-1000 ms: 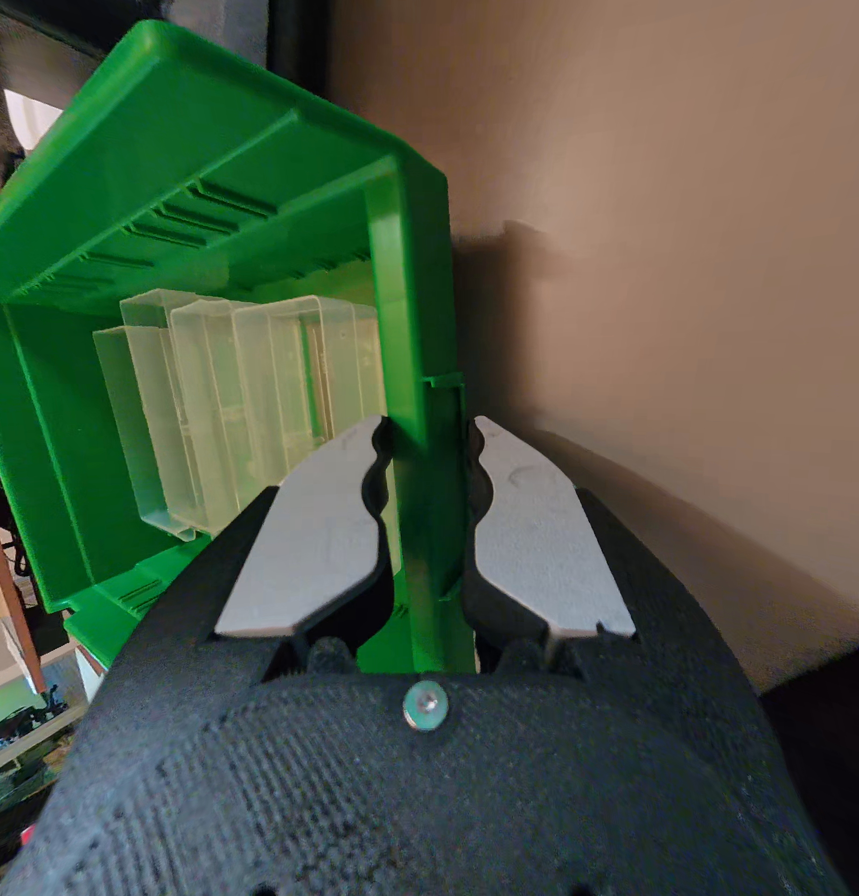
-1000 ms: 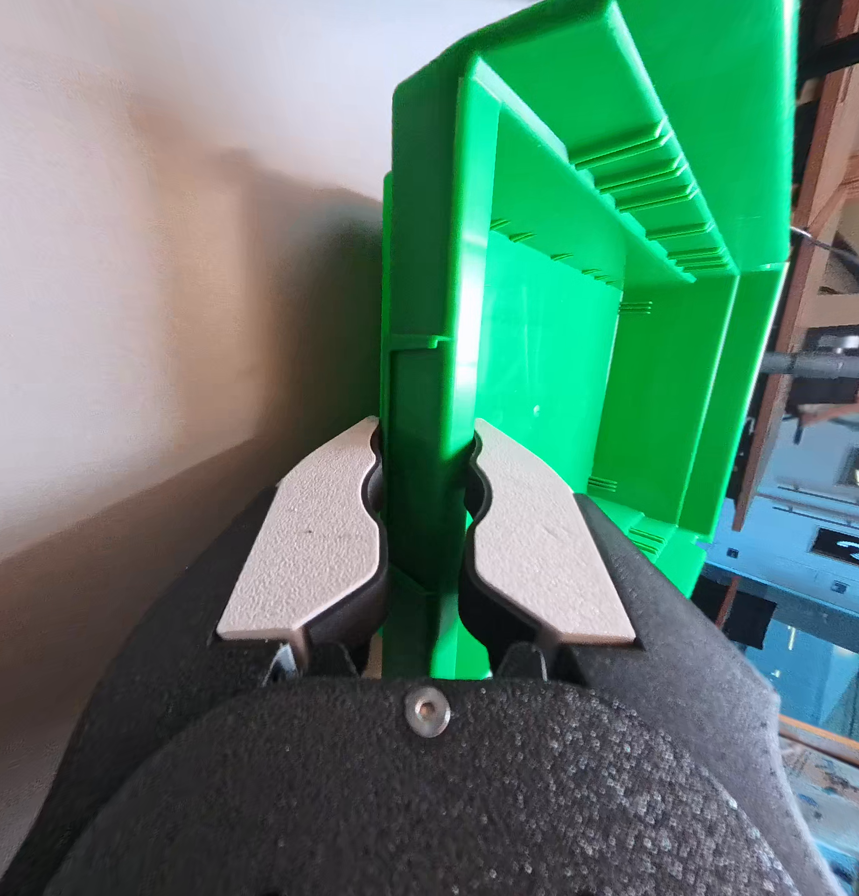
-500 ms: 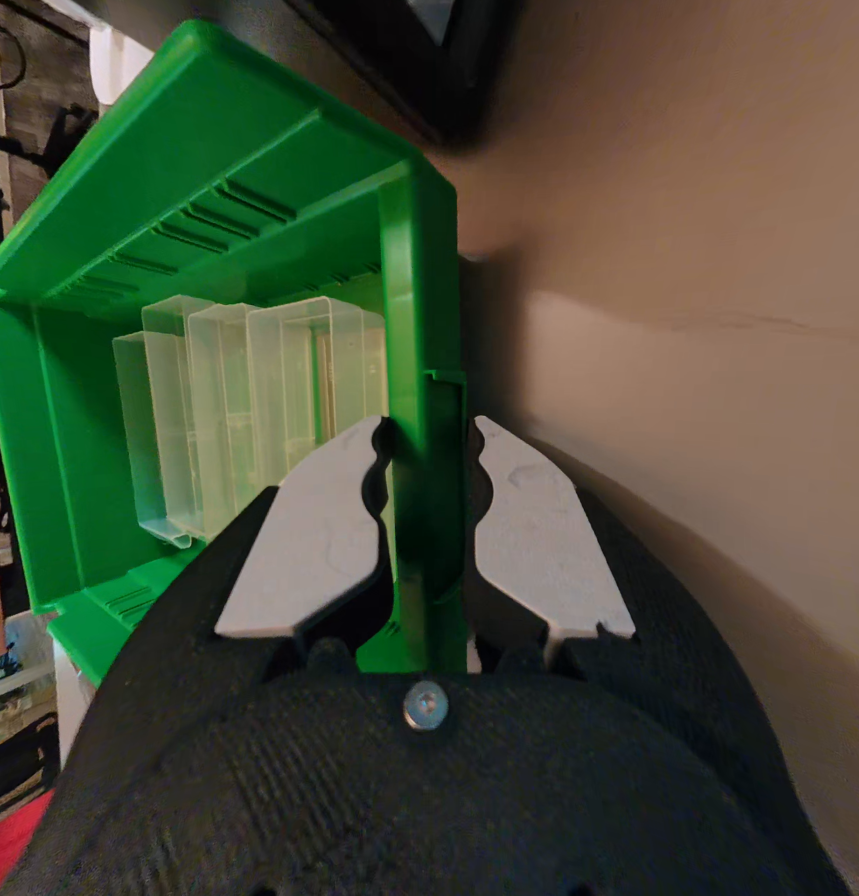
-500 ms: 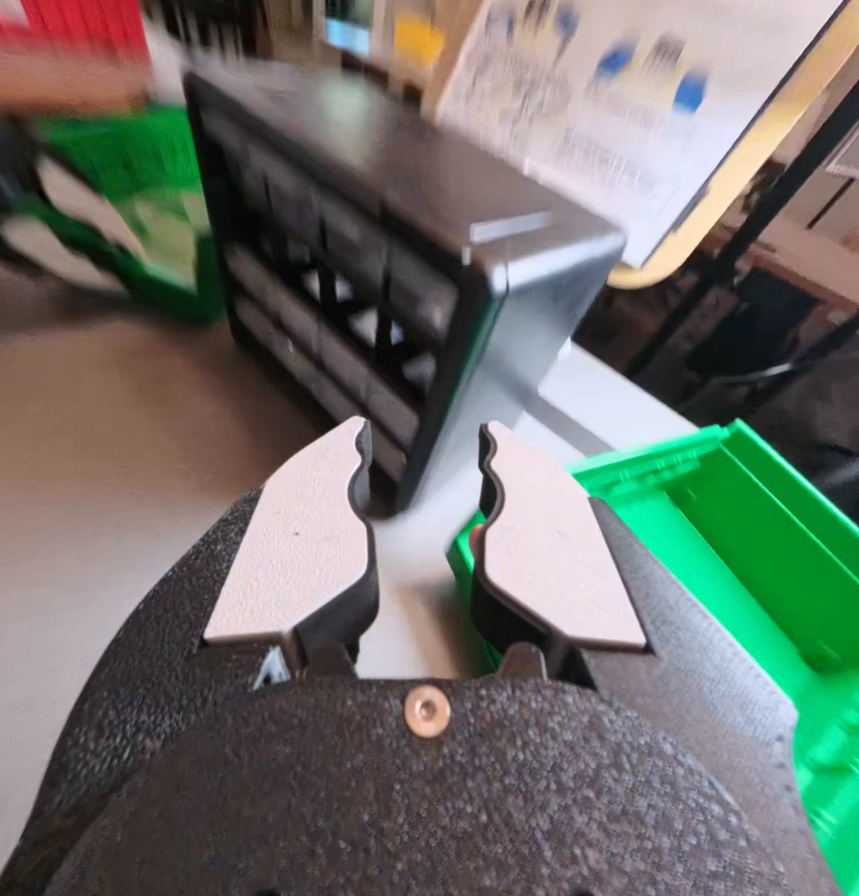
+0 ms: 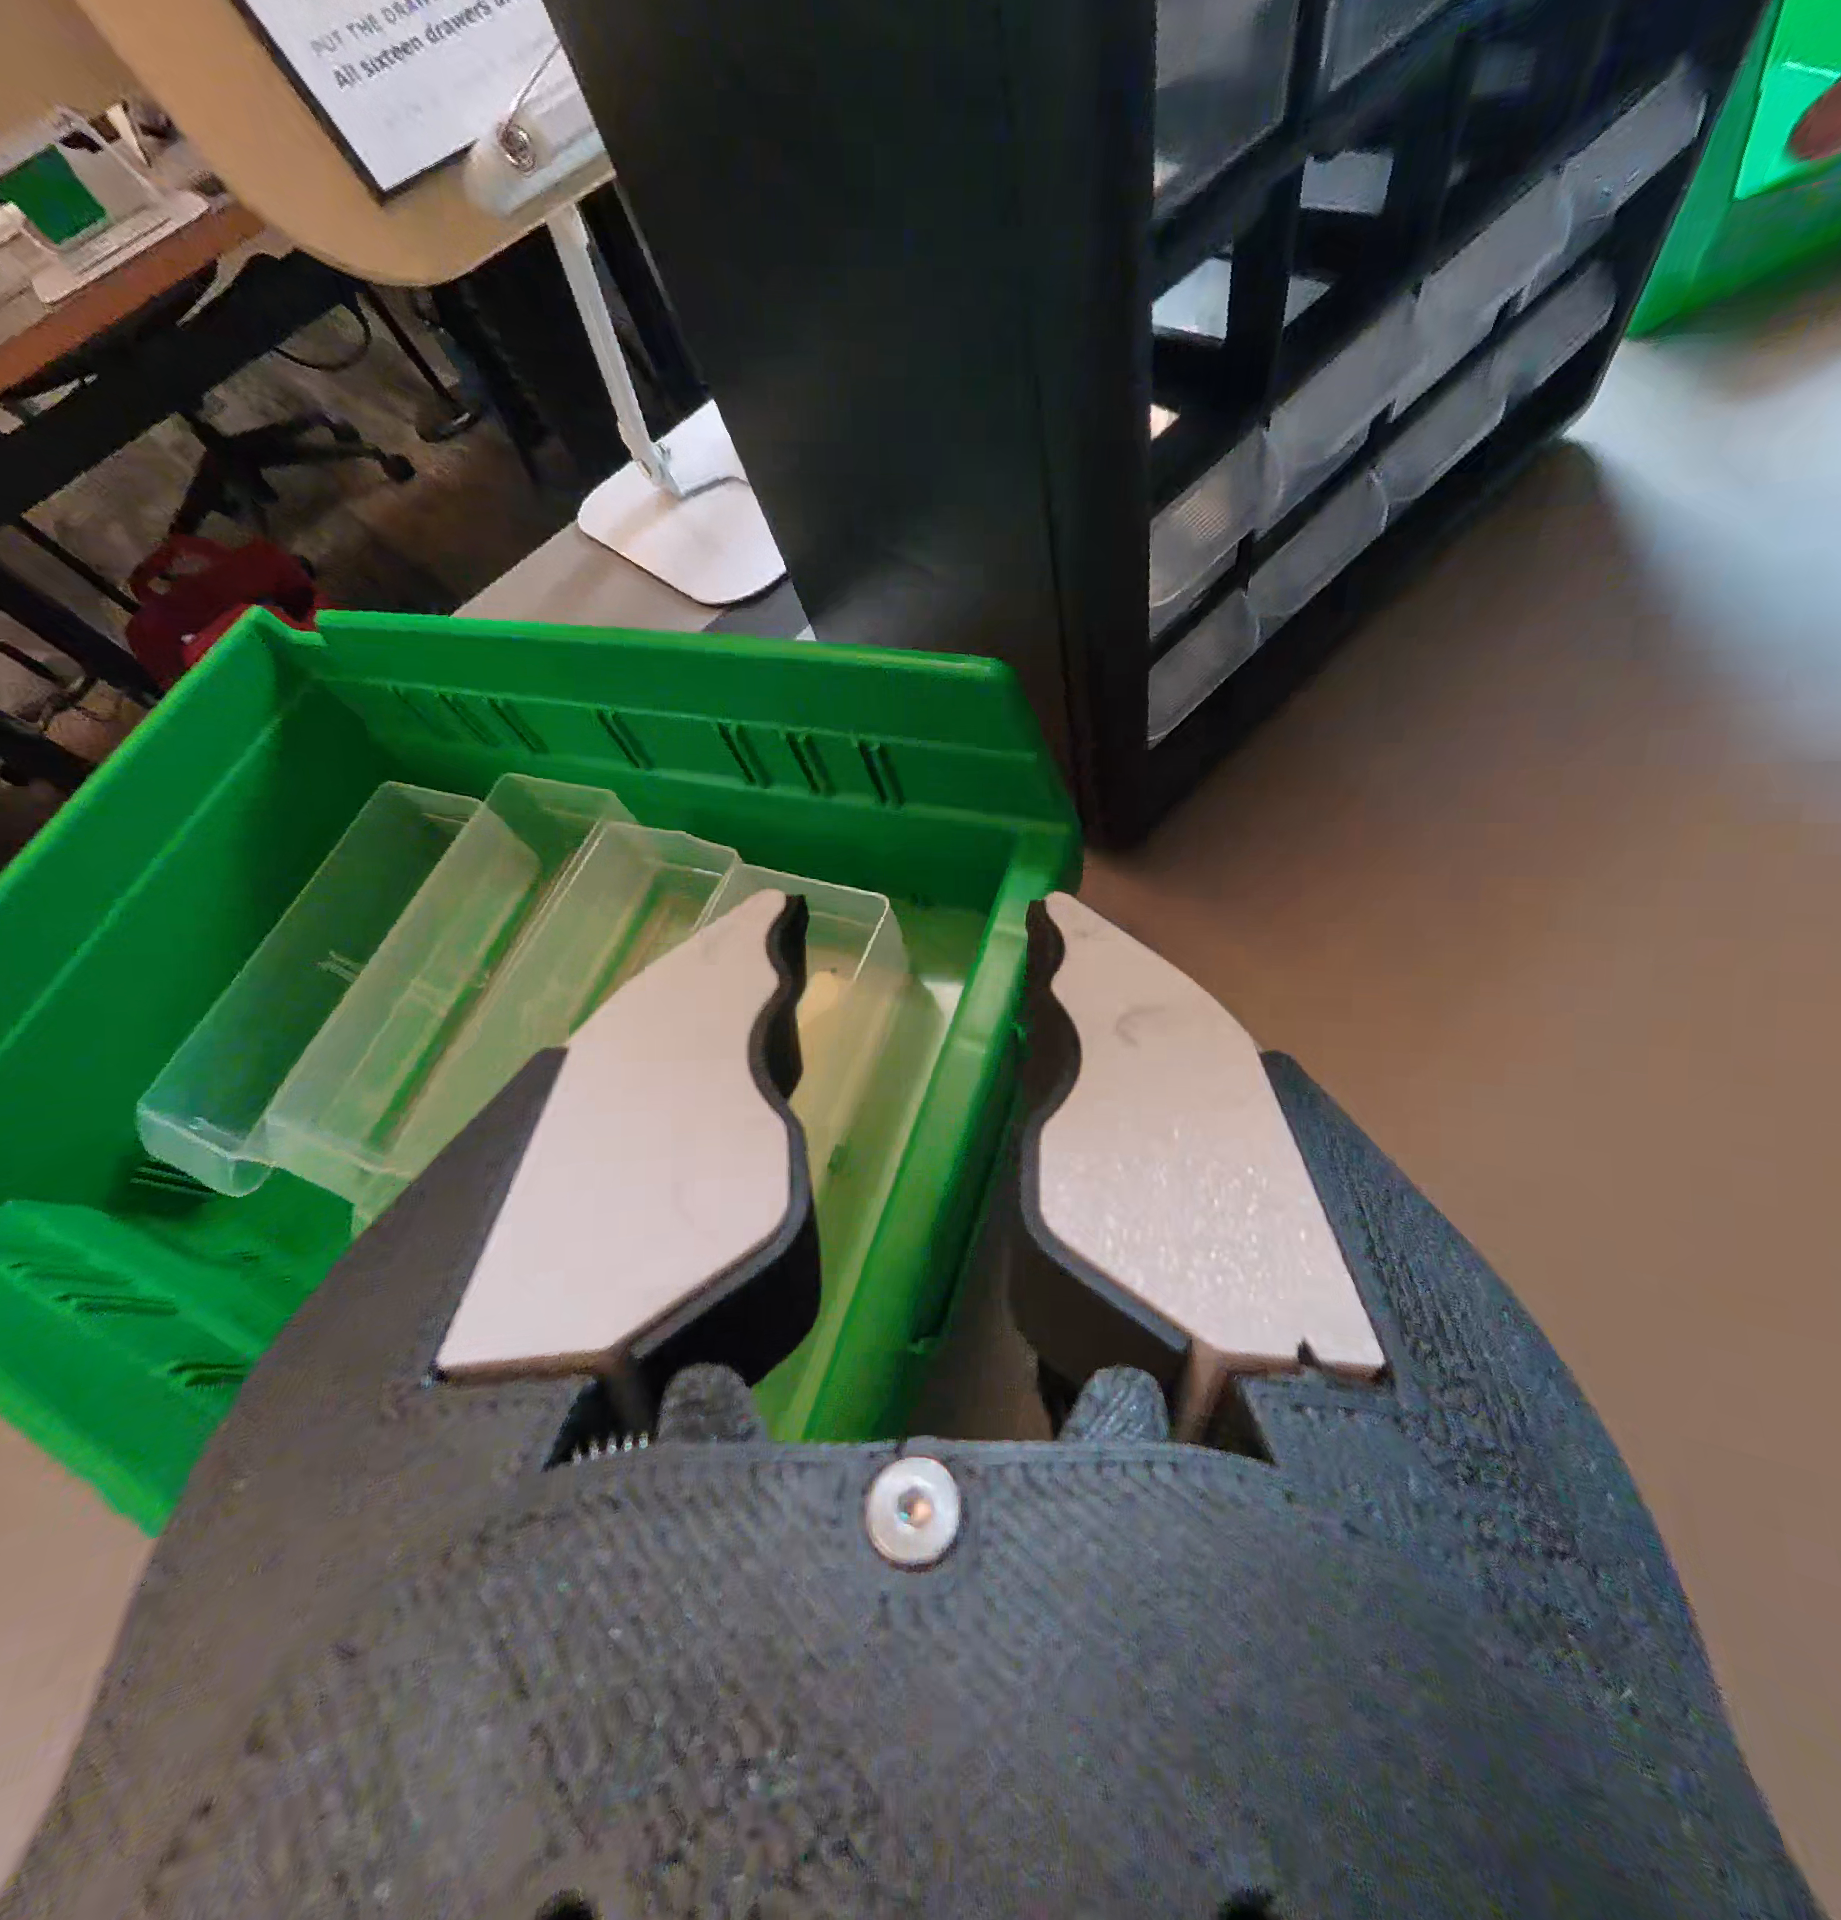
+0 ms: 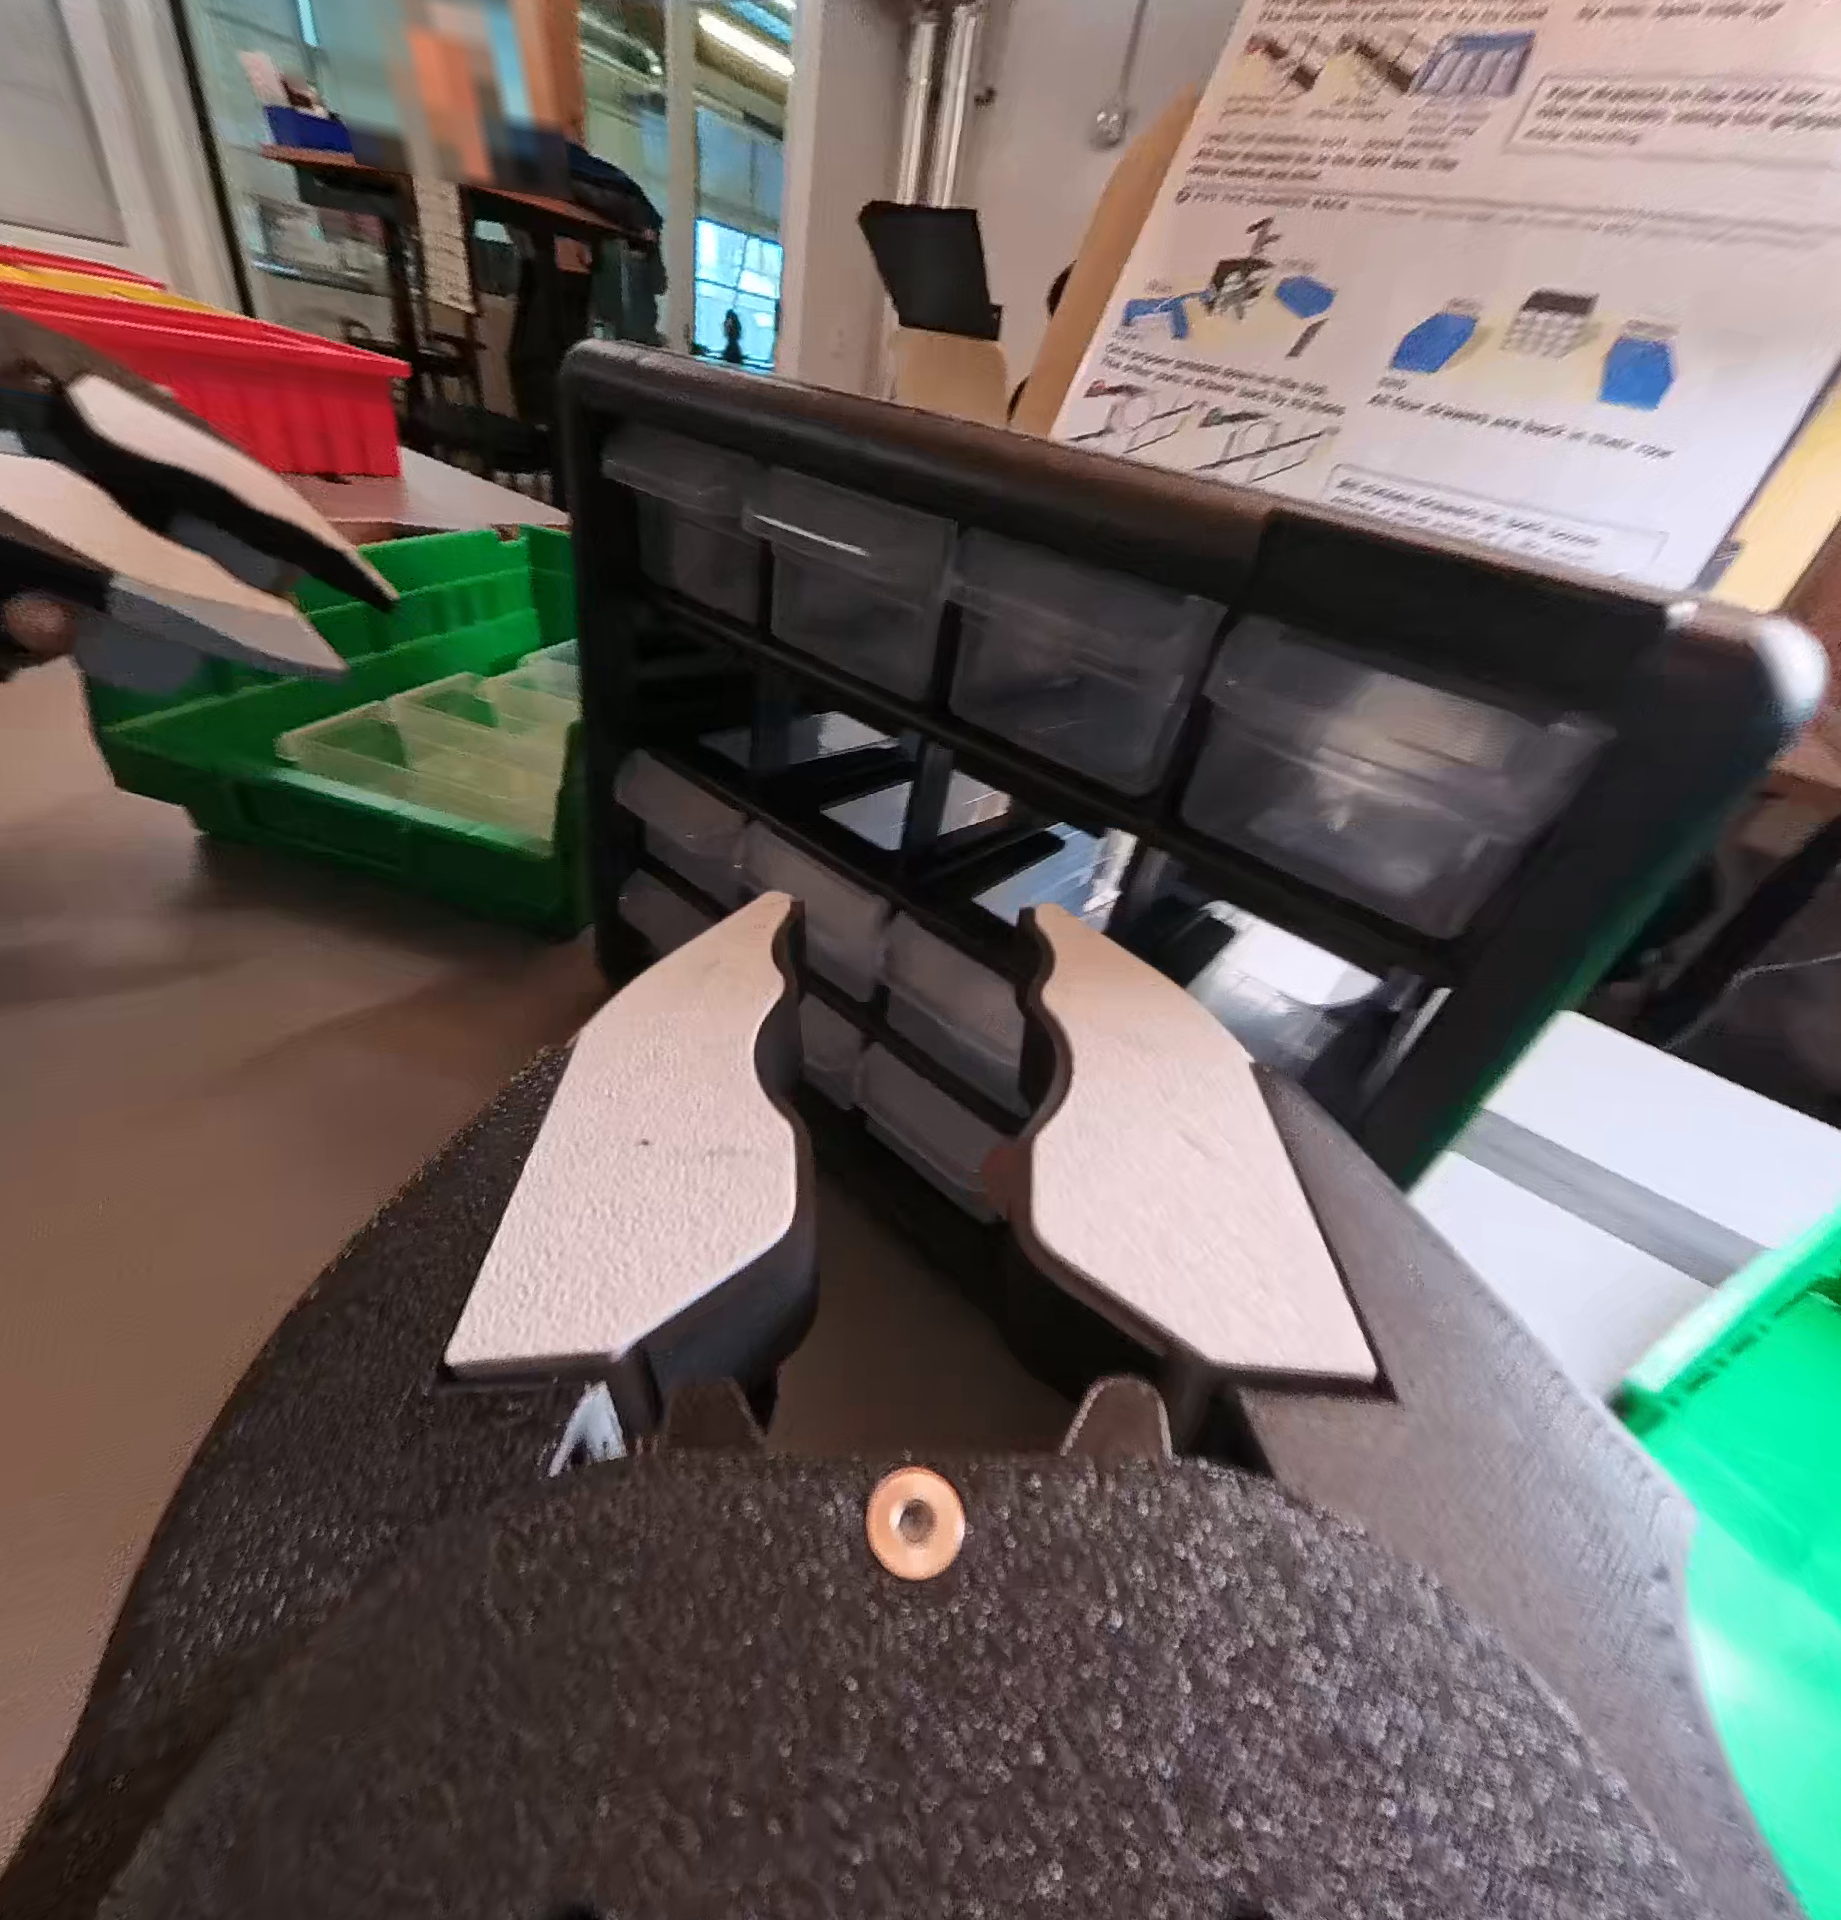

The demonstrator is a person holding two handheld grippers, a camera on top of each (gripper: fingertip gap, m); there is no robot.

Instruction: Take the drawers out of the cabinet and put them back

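Left gripper (image 5: 911,914) jaws spread astride green bin (image 5: 604,675) wall – right gripper (image 6: 905,914) jaws apart, empty

A white instruction sheet (image 5: 433,78) printed in dark lettering stands clipped behind the black cabinet (image 5: 895,312); from the other side, a large illustrated poster (image 6: 1498,270) carries lines of small print beside blue bin drawings, too blurred to make out.

Drawers (image 5: 459,987) in bin (image 5: 604,691), bin left of cabinet (image 6: 1103,727); second bin (image 6: 1789,1455) right.
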